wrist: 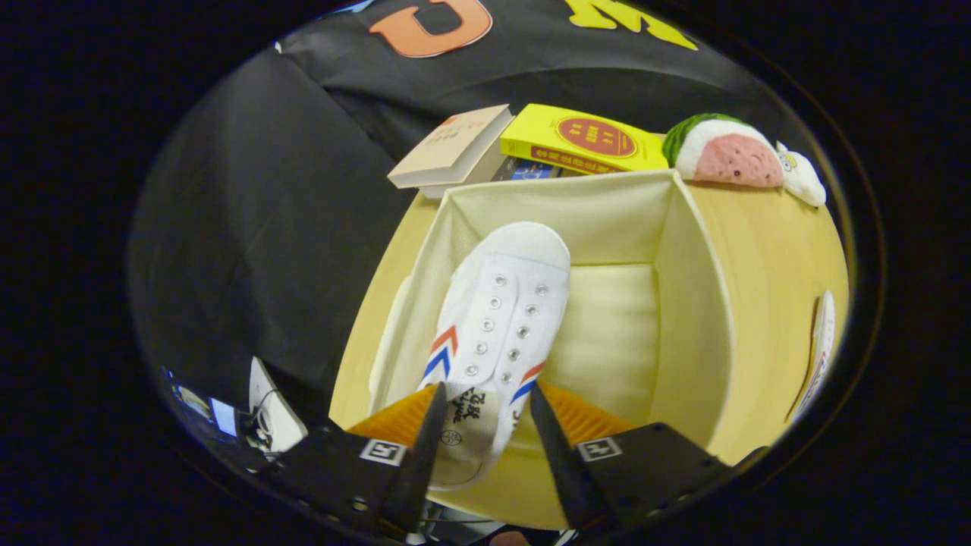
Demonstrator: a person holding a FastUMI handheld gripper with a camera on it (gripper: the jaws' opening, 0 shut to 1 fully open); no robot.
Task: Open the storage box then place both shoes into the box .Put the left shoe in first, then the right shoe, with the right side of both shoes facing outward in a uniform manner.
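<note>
Box point(686, 303) open; claw point(485, 413) clamps first shoe point(497, 318) by its heel over the box. Second shoe point(818, 356) waits on table point(766, 250).

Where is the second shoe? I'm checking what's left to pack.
In the gripper view, the second shoe lies on the table, right of the box, apart from the shoe between the fingers.

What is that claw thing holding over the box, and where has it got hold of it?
A white shoe, gripped at its heel end: the gripper has one of its fingers on each side of the opening. The toe points into the open storage box.
</note>
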